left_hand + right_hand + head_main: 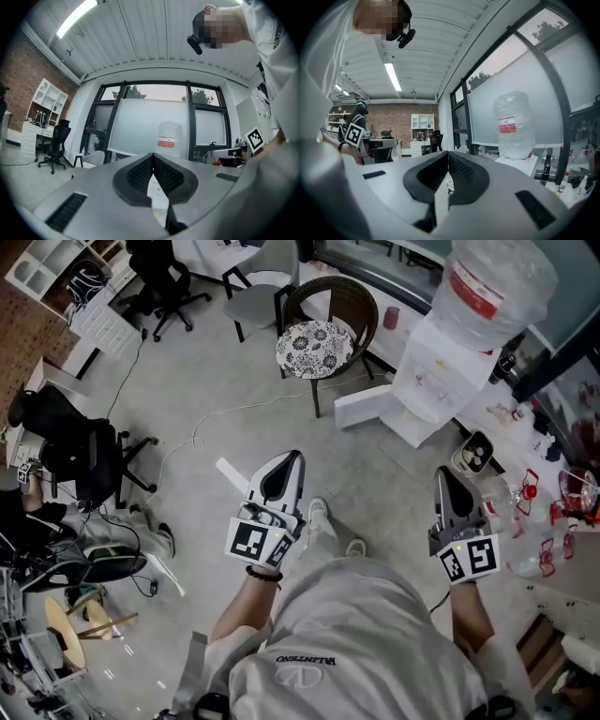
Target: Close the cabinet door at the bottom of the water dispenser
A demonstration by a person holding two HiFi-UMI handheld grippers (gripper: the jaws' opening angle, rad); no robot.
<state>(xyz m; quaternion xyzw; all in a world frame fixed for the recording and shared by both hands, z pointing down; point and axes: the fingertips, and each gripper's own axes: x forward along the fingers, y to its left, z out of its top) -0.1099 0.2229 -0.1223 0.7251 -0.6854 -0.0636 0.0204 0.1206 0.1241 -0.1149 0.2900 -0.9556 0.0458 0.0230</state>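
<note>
Left gripper (289,460) and right gripper (443,476), head view: jaws together, empty, well apart from the white boxy water dispenser (429,381) at far right, its flat white cabinet door (364,407) open leftward. Left gripper view faces the dispenser squarely. Right gripper view has it off right. Best, I judge, to push the door's free edge with closed tips.

**Three cameras, one bottle shared**

The head camera looks steeply down from above the person's shoulders (366,615); the water dispenser (436,381) stands at its upper right. The camera on the left gripper (292,458) sits close behind the jaws and looks level along them, straight at the windows (150,122). The one on the right gripper (442,474) looks level too, but slanting along the same windows toward a far brick wall (389,119). All three views share the water bottle (497,282) on the dispenser; each gripper view also catches the other gripper's marker cube (255,138).
</note>
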